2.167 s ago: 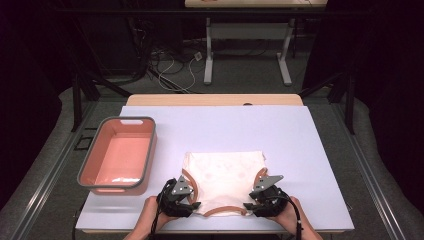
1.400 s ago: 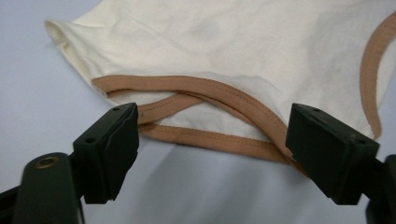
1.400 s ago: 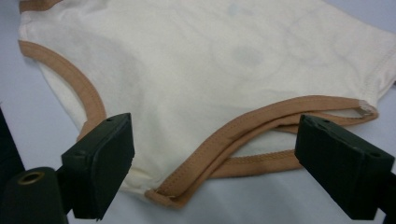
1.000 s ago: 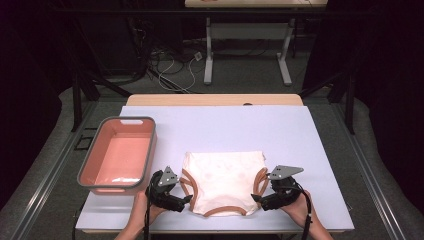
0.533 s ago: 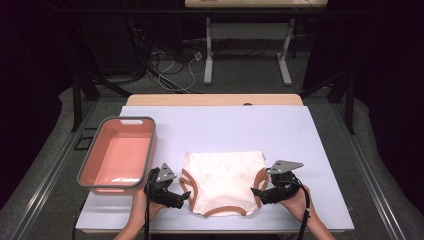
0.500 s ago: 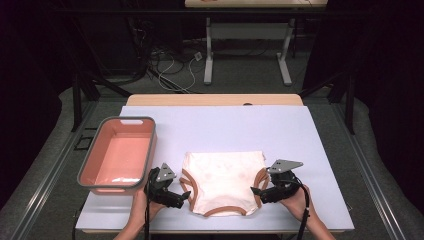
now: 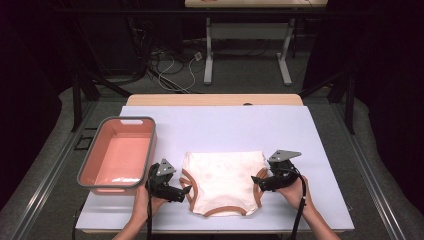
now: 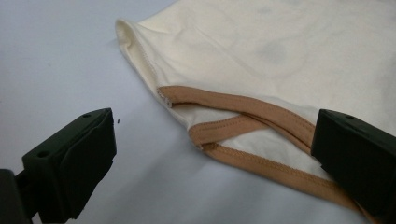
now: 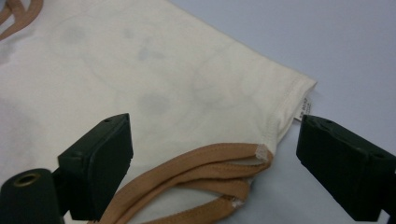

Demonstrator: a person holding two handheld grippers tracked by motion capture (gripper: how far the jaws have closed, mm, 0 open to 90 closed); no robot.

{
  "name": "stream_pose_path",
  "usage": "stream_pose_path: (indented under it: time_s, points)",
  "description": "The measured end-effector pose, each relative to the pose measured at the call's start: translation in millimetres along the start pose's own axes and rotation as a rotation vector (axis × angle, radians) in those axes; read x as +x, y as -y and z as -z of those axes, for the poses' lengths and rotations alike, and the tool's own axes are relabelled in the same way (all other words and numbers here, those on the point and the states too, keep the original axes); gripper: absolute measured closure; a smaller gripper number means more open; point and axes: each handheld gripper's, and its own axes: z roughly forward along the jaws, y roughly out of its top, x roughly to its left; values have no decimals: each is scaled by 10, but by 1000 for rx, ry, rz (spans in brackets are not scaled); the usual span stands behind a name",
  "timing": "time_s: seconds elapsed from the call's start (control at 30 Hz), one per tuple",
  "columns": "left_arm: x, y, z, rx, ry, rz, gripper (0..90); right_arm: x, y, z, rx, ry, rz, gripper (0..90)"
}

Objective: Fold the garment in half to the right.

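Both hands have drawn apart since two seconds ago, out to the garment's side edges. On the table [image 7: 310,135], a pink tub [image 7: 119,156] sits left of centre; the cream underwear [image 7: 222,179] lies flat at lower centre. Left tool [image 7: 181,193] and right tool [image 7: 259,181] are both released, jaws spread at the brown-trimmed leg openings.

One garment [image 7: 223,181], one tub [image 7: 118,156], two tongs [image 7: 181,194]

It looks like a lab: a white-topped bench [image 7: 320,150] on grey carpet, loose cables [image 7: 175,65], dark curtains and another desk [image 7: 250,30] behind.
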Motion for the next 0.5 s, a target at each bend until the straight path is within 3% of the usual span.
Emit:
stream_pose_path:
  time_s: [0.1, 0.17, 0.37, 0.5]
  points:
    - [20, -18, -3, 2, -14, 17, 149, -42, -30, -59, -15, 22, -22, 146]
    - [8, -24, -40, -2, -40, 25, 191, -96, -72, -114, -1, 46, -25, 211]
    - [-24, -50, -120, 33, -60, 14, 252, -200, -129, -224, 7, 91, -58, 297]
    - [6, -61, -162, 56, -70, 19, 339, -289, -170, -305, 5, 97, -85, 389]
